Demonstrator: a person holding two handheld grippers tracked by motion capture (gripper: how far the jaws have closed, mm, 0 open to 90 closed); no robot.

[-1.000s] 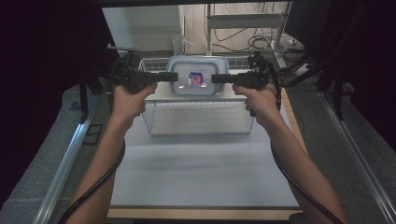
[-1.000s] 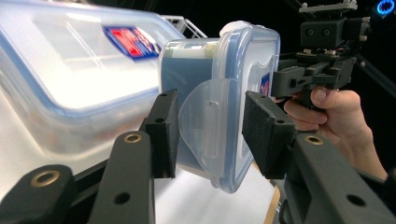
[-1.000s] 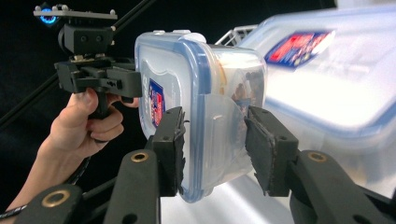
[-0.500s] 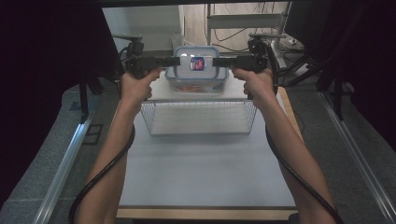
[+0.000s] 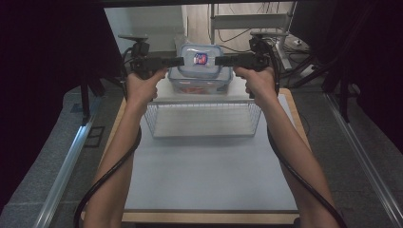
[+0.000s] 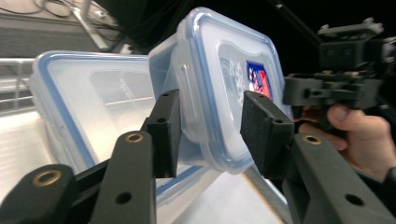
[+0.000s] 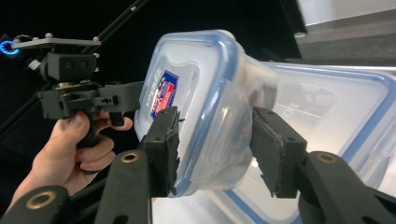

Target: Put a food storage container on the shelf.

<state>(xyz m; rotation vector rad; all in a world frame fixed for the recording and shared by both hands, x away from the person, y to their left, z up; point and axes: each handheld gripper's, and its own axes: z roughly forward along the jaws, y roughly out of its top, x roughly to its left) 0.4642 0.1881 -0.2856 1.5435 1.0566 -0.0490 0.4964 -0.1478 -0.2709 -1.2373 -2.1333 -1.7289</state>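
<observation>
A clear plastic container with a blue-rimmed lid and a red-and-blue label [image 5: 199,59] sits atop a second, similar container [image 5: 199,84] beyond the wire basket. My left gripper [image 5: 179,61] is shut on its left end, one pad on the lid and the other on the base [image 6: 210,133]. My right gripper [image 5: 218,60] has the opposite end between its jaws [image 7: 215,147]. Those jaws have just been opening, and the pad on the base side [image 7: 273,149] stands just off the wall. The lower container [image 6: 93,93] [image 7: 327,107] lies behind the held one [image 6: 219,70] [image 7: 196,79].
A white wire basket [image 5: 204,118] stands on the pale table [image 5: 204,175] just in front of the containers. Metal rails run along both sides of the table. Stands and cables crowd the floor behind.
Both hands have carried the labelled container away from me, from over the far part of the basket to on top of the second container behind it.
</observation>
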